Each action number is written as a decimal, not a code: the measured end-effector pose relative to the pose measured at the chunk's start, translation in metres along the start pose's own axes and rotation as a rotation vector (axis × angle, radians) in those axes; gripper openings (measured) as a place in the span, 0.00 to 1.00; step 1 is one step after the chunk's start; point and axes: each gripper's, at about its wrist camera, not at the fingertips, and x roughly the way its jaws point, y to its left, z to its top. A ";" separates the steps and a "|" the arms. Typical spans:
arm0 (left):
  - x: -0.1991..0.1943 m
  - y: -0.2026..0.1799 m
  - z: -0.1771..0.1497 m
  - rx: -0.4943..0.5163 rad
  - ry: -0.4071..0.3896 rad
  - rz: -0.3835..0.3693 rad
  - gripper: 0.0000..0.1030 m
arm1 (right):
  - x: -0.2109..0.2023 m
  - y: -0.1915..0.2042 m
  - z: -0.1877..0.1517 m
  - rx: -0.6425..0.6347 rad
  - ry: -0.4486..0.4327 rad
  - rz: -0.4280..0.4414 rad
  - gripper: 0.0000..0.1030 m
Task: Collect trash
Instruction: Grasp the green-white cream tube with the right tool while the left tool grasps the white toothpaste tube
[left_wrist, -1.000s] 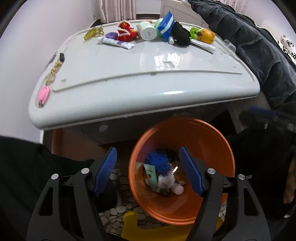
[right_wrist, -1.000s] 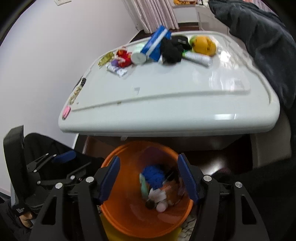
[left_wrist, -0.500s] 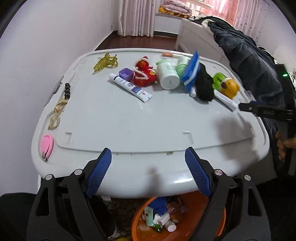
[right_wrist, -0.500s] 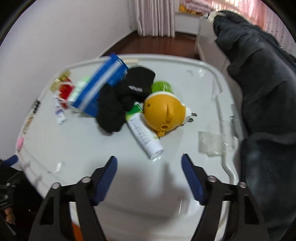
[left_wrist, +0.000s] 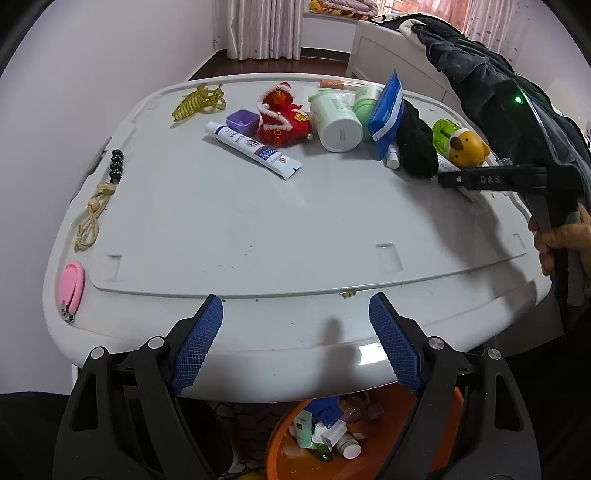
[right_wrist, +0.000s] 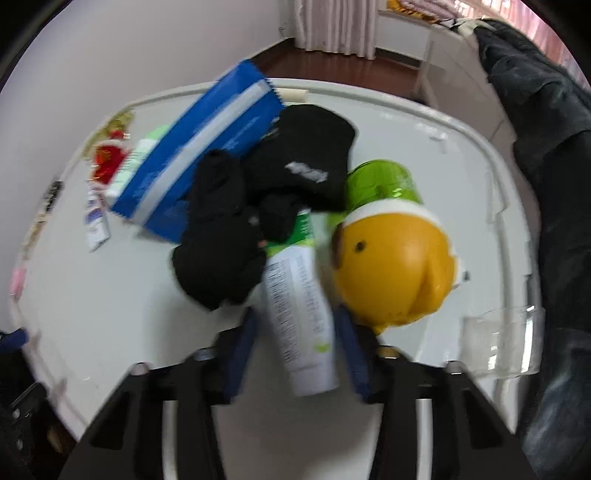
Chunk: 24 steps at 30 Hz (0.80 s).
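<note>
Both grippers have swung up from over the round orange plastic bin (left_wrist: 280, 446) onto the white plastic lid (left_wrist: 295, 229) that serves as the table. The left gripper (left_wrist: 295, 343) has spread its blue pads wider and now hangs over the lid's near edge, the bin only peeking out beneath it. The right gripper (right_wrist: 295, 354) has crossed to the lid's right edge, and its jaws are closing around the white and green squeeze tube (right_wrist: 301, 314), which now lies between them.
</note>
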 end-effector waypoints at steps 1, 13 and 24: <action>-0.001 0.000 0.000 0.001 -0.004 0.002 0.77 | 0.000 0.002 -0.001 -0.013 0.001 -0.018 0.31; 0.005 0.014 0.045 -0.115 -0.065 0.011 0.77 | -0.072 0.001 -0.044 0.122 -0.126 0.085 0.30; 0.105 0.044 0.128 -0.300 0.024 0.250 0.77 | -0.091 -0.013 -0.055 0.221 -0.210 0.188 0.31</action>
